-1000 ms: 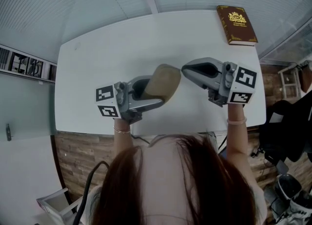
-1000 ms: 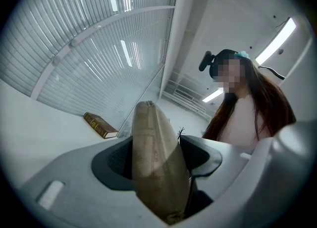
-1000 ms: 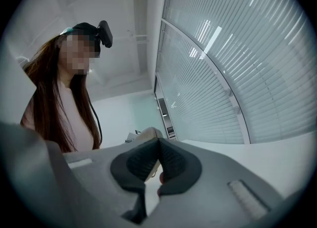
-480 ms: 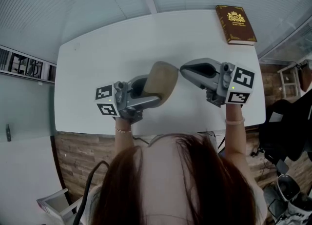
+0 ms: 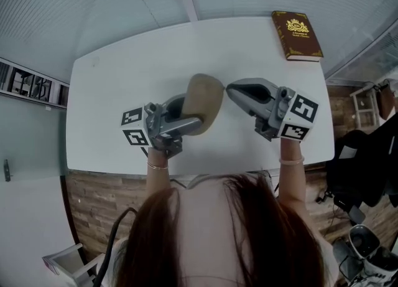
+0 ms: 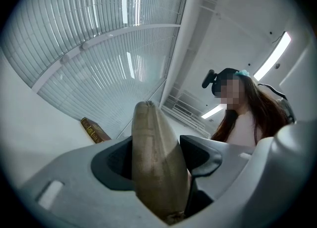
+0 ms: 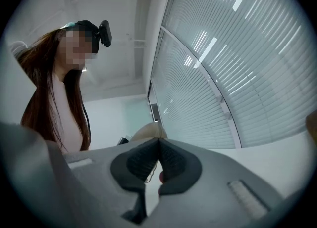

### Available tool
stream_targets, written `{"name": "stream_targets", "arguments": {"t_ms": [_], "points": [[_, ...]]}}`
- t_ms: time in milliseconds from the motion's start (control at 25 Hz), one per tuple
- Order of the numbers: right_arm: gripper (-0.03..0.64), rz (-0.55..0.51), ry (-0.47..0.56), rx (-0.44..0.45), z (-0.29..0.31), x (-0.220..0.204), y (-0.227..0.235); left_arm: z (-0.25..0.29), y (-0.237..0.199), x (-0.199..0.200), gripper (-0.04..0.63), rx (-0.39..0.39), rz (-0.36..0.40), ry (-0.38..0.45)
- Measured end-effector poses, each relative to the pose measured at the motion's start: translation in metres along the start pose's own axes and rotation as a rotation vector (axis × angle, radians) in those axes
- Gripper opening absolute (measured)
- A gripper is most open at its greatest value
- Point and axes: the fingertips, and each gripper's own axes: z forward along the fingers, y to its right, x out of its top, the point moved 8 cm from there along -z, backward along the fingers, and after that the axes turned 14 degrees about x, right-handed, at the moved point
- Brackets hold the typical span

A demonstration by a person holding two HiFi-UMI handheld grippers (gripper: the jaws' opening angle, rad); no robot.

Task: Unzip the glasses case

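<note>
A tan fabric glasses case (image 5: 203,100) is held above the white table (image 5: 124,74), standing on edge between the jaws of my left gripper (image 5: 189,113), which is shut on its lower half. In the left gripper view the case (image 6: 156,167) fills the gap between the two pads. My right gripper (image 5: 229,88) meets the case's right edge with its tips. In the right gripper view its pads (image 7: 171,160) are pressed together, with a small dark red tab and a thin cord, apparently the zipper pull, caught between them; the case (image 7: 148,132) shows just beyond.
A dark red book (image 5: 296,34) with a gold emblem lies at the table's far right corner, and also shows in the left gripper view as the book (image 6: 94,130). Slatted blinds run behind the table. Dark bags and a chair stand on the floor at the right.
Both grippers and the case have drifted slightly left and up in the head view, keeping the same hold. The case stands a little more upright.
</note>
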Motion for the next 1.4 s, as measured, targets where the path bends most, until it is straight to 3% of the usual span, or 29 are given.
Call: {"name": "stream_targets", "arguments": {"t_ms": [280,1400], "points": [[0.002,-0.034,-0.002,-0.046,-0.001,0.002,0.001,0.004,-0.007,-0.002,0.290,-0.005,-0.066,0.069],[0.002,0.022,0.048,-0.151,0.007,-0.003,-0.014,0.002,-0.010,-0.006,0.291,0.008,-0.242,0.286]]}}
